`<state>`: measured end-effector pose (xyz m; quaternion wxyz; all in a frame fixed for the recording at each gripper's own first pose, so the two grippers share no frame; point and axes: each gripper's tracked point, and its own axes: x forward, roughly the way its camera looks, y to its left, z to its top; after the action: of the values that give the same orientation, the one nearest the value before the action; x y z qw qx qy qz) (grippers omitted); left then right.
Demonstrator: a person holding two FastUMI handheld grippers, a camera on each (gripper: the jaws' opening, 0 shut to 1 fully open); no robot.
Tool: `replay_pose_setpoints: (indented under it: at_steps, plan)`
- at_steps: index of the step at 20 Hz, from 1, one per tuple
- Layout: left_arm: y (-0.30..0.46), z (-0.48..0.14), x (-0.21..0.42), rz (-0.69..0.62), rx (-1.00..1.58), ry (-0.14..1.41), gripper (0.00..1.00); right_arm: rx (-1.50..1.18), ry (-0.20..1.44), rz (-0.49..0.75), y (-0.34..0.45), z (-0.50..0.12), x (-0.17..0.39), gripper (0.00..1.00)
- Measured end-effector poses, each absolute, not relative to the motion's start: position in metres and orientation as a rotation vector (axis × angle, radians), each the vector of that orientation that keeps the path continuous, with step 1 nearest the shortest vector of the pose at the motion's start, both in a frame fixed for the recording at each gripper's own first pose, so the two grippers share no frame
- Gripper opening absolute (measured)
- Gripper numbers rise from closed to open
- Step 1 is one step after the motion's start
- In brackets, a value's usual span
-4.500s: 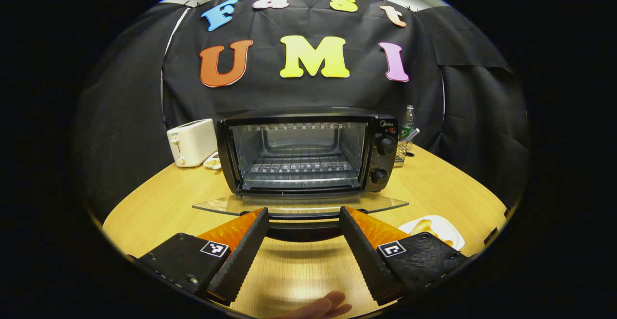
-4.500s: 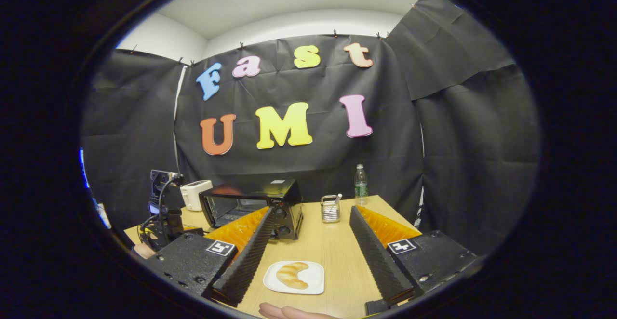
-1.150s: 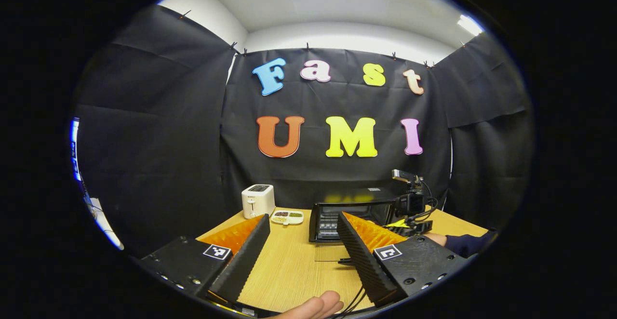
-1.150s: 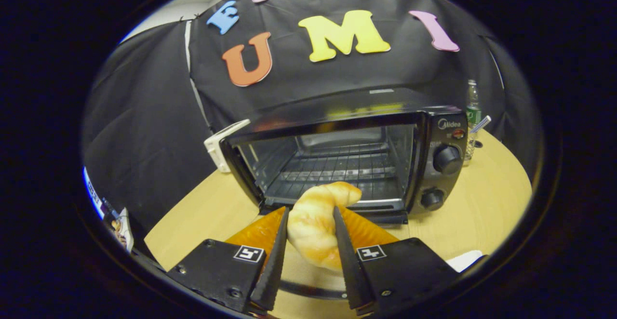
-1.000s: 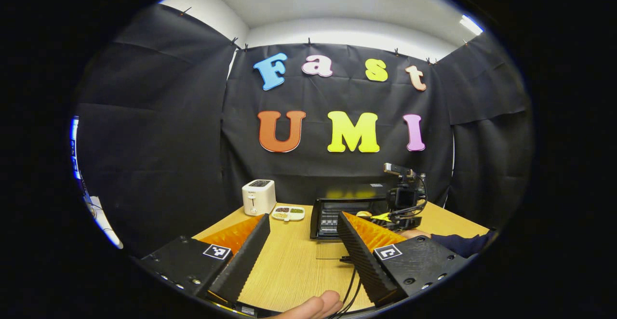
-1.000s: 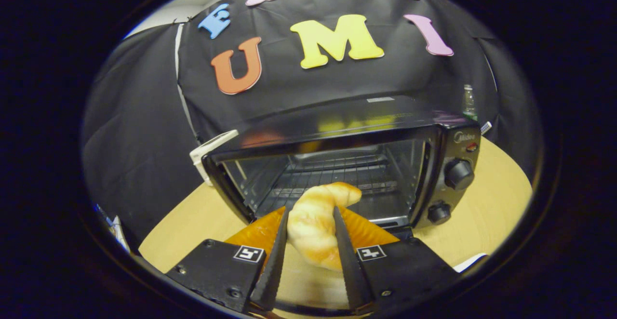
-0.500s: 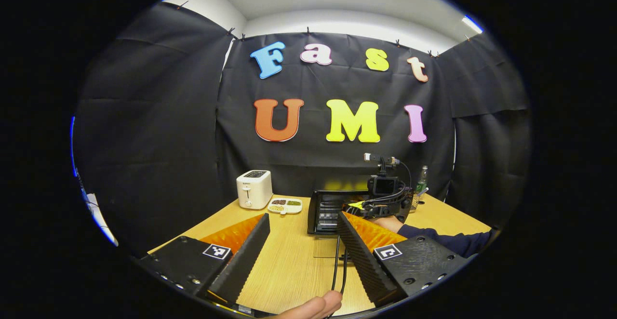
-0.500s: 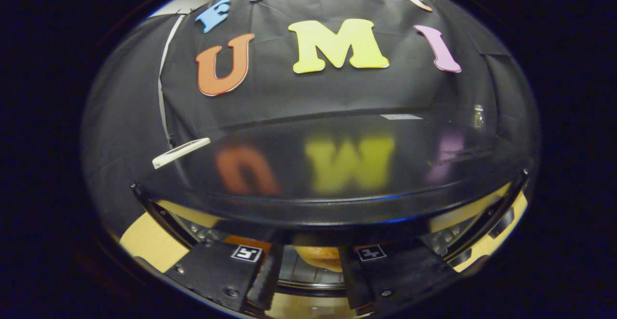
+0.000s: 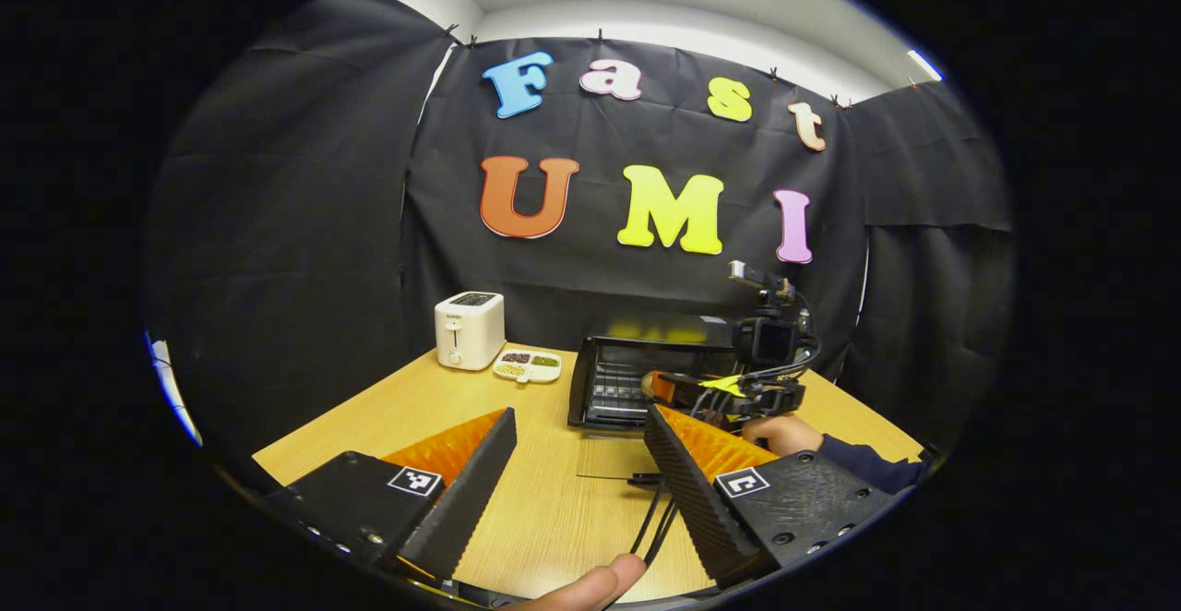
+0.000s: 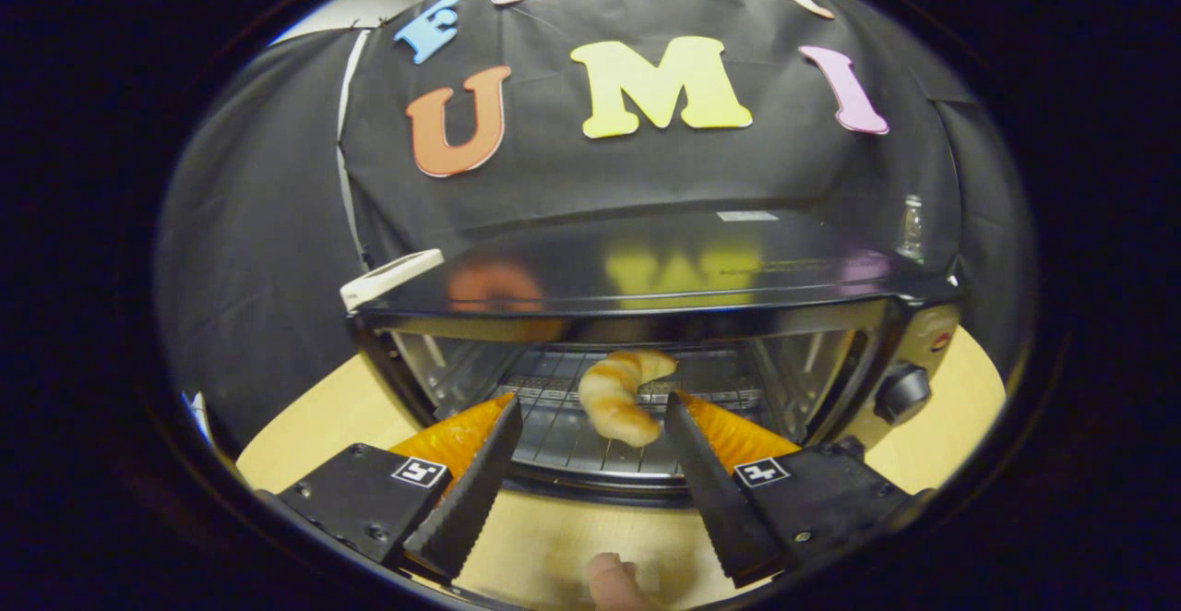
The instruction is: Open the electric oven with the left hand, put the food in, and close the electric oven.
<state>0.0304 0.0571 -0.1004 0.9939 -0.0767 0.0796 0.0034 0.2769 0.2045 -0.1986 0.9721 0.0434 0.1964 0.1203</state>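
Left gripper [image 9: 577, 463]: fingers spread wide, nothing between them; held low over the near part of the wooden table [image 9: 369, 417], pointing toward the far wall.

Toaster [image 9: 470, 329]: white, upright, far left on the table. Small divided dish [image 9: 527, 366] just right of it.

Electric oven [image 10: 646, 316]: black, door down and lying flat toward the near side; wire rack [image 10: 572, 426] exposed. Control knob [image 10: 901, 393] on its right panel. In the left gripper view the oven [image 9: 637, 366] stands at the far middle of the table.

Croissant [image 10: 620, 393]: lies on the rack inside the oven, near the front opening. Long axis runs near to far; far tip hooks to the right.

Right gripper [image 10: 590, 459]: released, fingers well apart, flanking the oven mouth on either side of the croissant without touching it. In the left gripper view it [image 9: 729, 388] sits level at the oven front, held by a hand [image 9: 775, 431] in a dark sleeve reaching in from the right.

Bottle [image 10: 911, 223]: far right, behind the oven.
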Motion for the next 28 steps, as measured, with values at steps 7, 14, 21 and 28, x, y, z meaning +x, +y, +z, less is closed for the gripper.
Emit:
replay_pose_setpoints:
  at_steps: [7,14,21,28]
  plan:
    - [0.004,-0.105,0.034,-0.078,-0.154,0.184,0.92,0.087,0.216,0.267,0.159,-0.126,0.183,0.99]
    - [-0.048,-0.117,0.054,-0.174,-0.233,0.197,0.93,0.18,0.032,0.23,0.073,-0.051,0.109,0.97]
    - [-0.089,-0.197,0.083,-0.224,-0.169,0.423,0.93,0.054,-0.079,0.086,-0.023,0.004,0.044,0.96]
    - [-0.102,-0.272,0.085,-0.184,-0.107,0.63,0.93,0.1,-0.123,0.001,-0.069,0.023,-0.025,0.96]
